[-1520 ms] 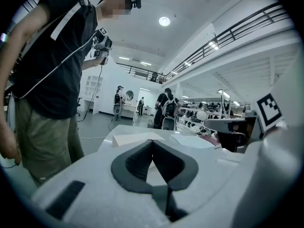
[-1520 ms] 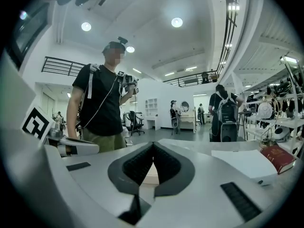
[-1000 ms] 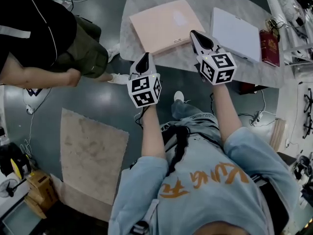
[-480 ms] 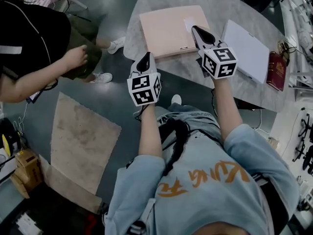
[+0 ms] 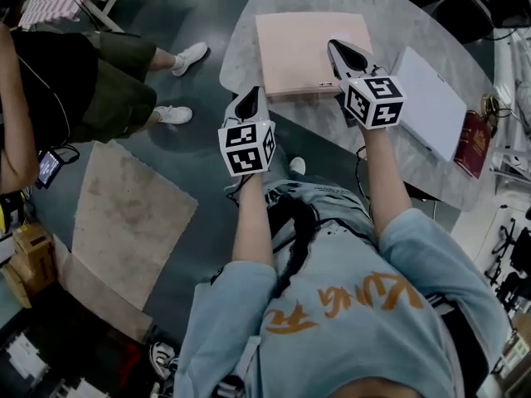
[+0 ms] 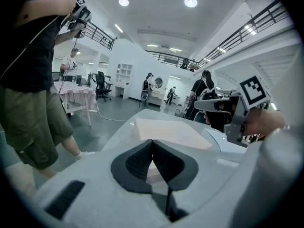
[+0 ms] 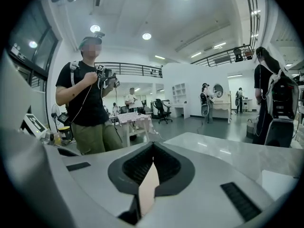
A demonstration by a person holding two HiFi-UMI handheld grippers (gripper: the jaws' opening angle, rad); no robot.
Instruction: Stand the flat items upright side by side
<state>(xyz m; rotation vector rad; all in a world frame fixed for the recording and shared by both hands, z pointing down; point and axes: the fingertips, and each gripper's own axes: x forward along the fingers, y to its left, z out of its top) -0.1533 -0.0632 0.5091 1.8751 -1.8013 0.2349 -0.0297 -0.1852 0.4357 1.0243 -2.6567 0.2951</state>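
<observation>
A grey marble bench stood on a dark hall floor. A pink flat box lay flat on it, with a white flat item to its right. The fingers of the left gripper and the right gripper were closed and empty. A bystander stood at the left.

Left gripper, right gripper, fingers together (both)
</observation>
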